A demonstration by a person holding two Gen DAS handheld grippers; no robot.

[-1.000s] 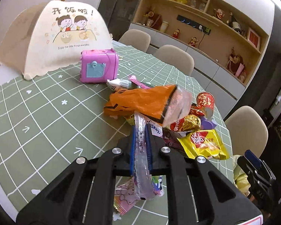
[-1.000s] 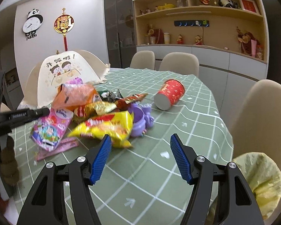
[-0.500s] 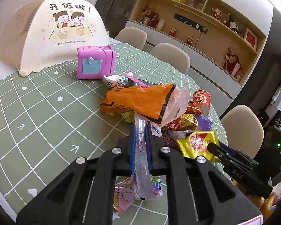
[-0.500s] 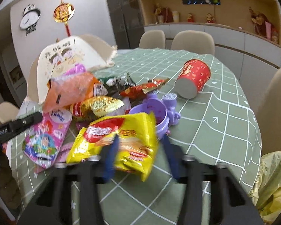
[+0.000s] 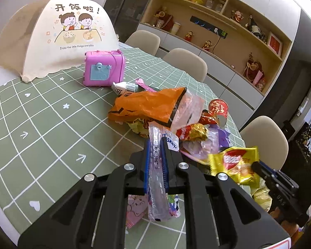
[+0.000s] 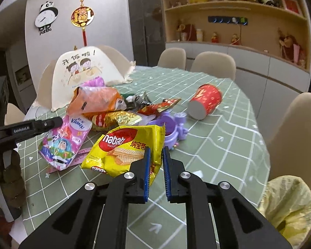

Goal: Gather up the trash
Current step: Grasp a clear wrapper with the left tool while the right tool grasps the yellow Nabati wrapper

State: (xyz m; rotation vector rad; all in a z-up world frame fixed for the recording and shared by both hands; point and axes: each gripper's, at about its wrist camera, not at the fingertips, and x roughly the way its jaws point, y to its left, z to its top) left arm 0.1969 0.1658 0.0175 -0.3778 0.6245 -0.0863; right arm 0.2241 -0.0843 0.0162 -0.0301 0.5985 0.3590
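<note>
the right gripper (image 6: 155,161) has its jaws nipped onto the edge of the yellow wafer bag (image 6: 126,147), lifted just off the worktop (image 6: 228,145). the left gripper (image 5: 155,161) has its jaws clamped on a kleenex pack (image 6: 66,143). behind lie an orange bag (image 5: 147,105), a tipped red cup (image 6: 205,101) and the food cover (image 5: 72,37). a yellow bin bag (image 6: 288,205) sits by the table's edge.

Yellow wafer packet (image 6: 124,151) is showing "nabati", "WAFER" and Chinese "纳宝帝". Pink tissue pack (image 6: 66,139) is reading "Kleenex", again on its white flap (image 5: 172,143). Clear wrapper strip (image 5: 156,166) is carrying "T 250710". Food cover (image 5: 76,35) is displaying "开饭啦!" and "Enjoy the little things everyday". Panda clock (image 6: 46,16) is reading "Panda". Left gripper (image 6: 24,129) arm is marked "GenRobot.AI".
</note>
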